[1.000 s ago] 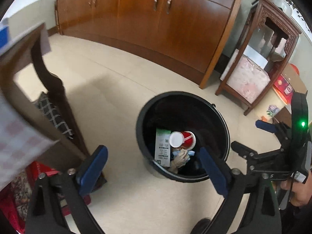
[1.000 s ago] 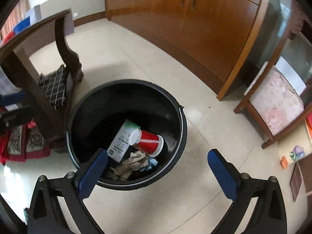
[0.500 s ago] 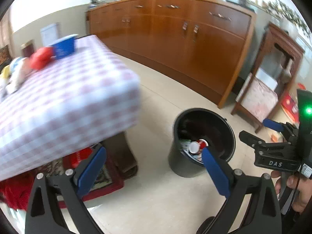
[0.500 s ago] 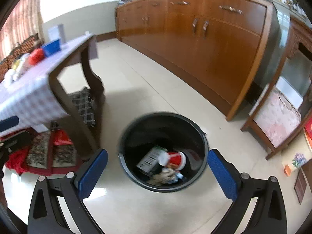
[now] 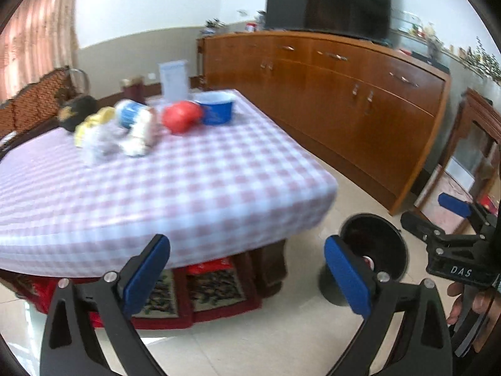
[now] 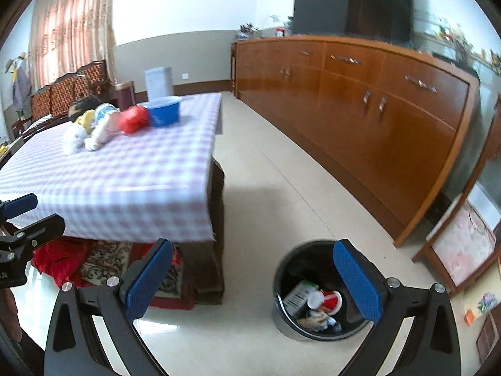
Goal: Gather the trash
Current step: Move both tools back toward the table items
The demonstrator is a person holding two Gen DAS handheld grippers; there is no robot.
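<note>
A black bin [image 6: 288,282] stands on the floor by the table corner, holding a red cup [image 6: 330,301], a carton and crumpled paper; it also shows in the left wrist view [image 5: 388,250]. Trash lies on the checked table [image 5: 188,181]: a red item [image 5: 181,119], a blue bowl [image 5: 217,111], a blue-and-white can [image 5: 131,114], white and yellow wrappers [image 5: 94,131]. The same pile shows in the right wrist view [image 6: 103,125]. My left gripper [image 5: 247,272] is open and empty before the table edge. My right gripper [image 6: 253,279] is open and empty above the floor.
A long wooden sideboard [image 6: 360,100] runs along the right wall with a dark TV [image 6: 350,3] on it. A small side table [image 6: 463,244] stands at the right. Red bags and rugs [image 5: 203,285] lie under the table. Chairs [image 6: 62,91] stand behind it.
Both grippers have risen and pulled back from over the bin. The views now take in the table top and its trash. Both stayed open and empty.
</note>
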